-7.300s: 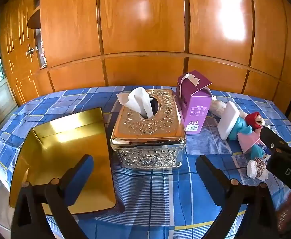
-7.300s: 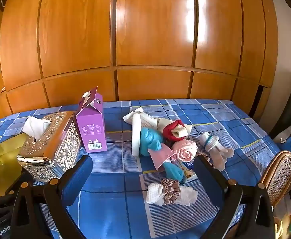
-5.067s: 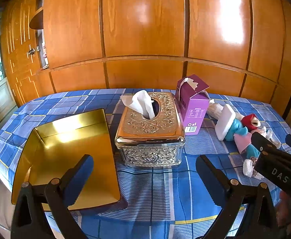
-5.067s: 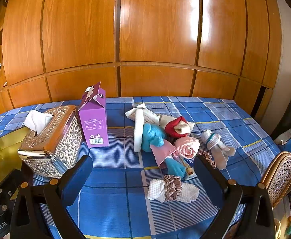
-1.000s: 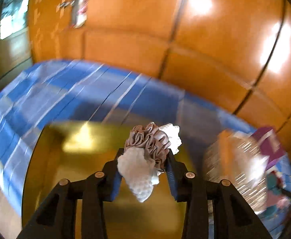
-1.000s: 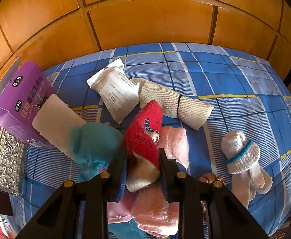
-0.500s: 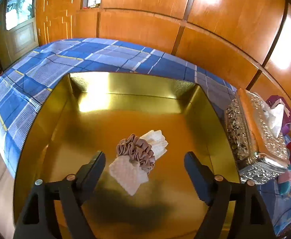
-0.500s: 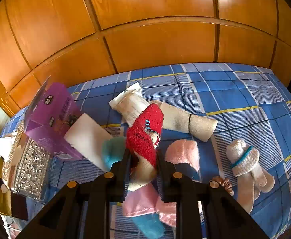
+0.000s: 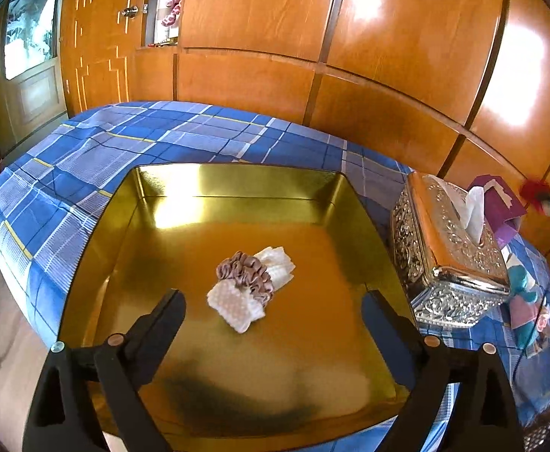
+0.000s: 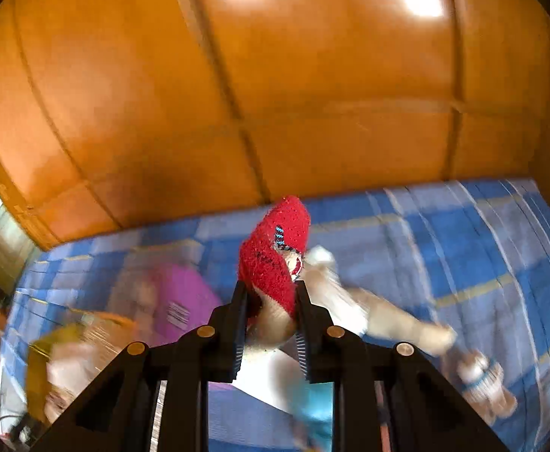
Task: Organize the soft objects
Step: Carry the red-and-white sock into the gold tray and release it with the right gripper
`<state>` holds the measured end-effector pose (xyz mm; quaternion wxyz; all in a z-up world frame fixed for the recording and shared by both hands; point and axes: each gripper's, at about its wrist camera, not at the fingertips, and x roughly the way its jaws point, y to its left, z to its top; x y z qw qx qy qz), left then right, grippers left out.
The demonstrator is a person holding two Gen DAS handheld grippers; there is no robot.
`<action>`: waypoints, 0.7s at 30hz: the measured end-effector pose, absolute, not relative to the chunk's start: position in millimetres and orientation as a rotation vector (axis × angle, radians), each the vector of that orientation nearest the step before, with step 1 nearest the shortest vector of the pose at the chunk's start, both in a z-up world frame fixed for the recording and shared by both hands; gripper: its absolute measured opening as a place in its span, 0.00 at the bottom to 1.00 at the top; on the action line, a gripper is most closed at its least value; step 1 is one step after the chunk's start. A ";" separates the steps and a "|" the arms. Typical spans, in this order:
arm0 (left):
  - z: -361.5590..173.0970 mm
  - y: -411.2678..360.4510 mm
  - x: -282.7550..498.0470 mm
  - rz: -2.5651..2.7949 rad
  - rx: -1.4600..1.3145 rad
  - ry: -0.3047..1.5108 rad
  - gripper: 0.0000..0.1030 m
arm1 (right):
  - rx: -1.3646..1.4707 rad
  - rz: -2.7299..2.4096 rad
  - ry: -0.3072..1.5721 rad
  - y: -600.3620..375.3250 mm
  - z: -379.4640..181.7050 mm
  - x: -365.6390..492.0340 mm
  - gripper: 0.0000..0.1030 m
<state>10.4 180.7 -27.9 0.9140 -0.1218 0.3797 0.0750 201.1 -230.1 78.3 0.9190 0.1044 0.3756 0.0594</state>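
A gold tray (image 9: pixel 161 196) lies on the blue plaid tablecloth. In its middle lies a white cloth roll with a brown scrunchie (image 9: pixel 250 288). My left gripper (image 9: pixel 273 301) is open and empty, just short of that roll. My right gripper (image 10: pixel 269 295) is shut on a red and cream sock (image 10: pixel 275 252) and holds it up above the table; the view is blurred. The red sock also shows at the far right of the left wrist view (image 9: pixel 535 190). More soft items, teal (image 9: pixel 521 278) and pink (image 9: pixel 527 310), lie right of the tissue box.
An ornate silver tissue box (image 9: pixel 448 252) stands right of the tray, with a purple carton (image 9: pixel 499 203) behind it. A white sock with a blue band (image 10: pixel 482 376) and a beige roll (image 10: pixel 395 320) lie on the cloth. Wooden panels rise behind the table.
My left gripper let go of the scrunchie roll in the tray, opened and drew back. My right gripper lifted the red sock off the pile and swings it left.
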 end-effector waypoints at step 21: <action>-18.1 222.8 -14.0 0.288 -0.299 0.725 0.95 | -0.251 0.653 0.901 91.2 0.8 126.5 0.26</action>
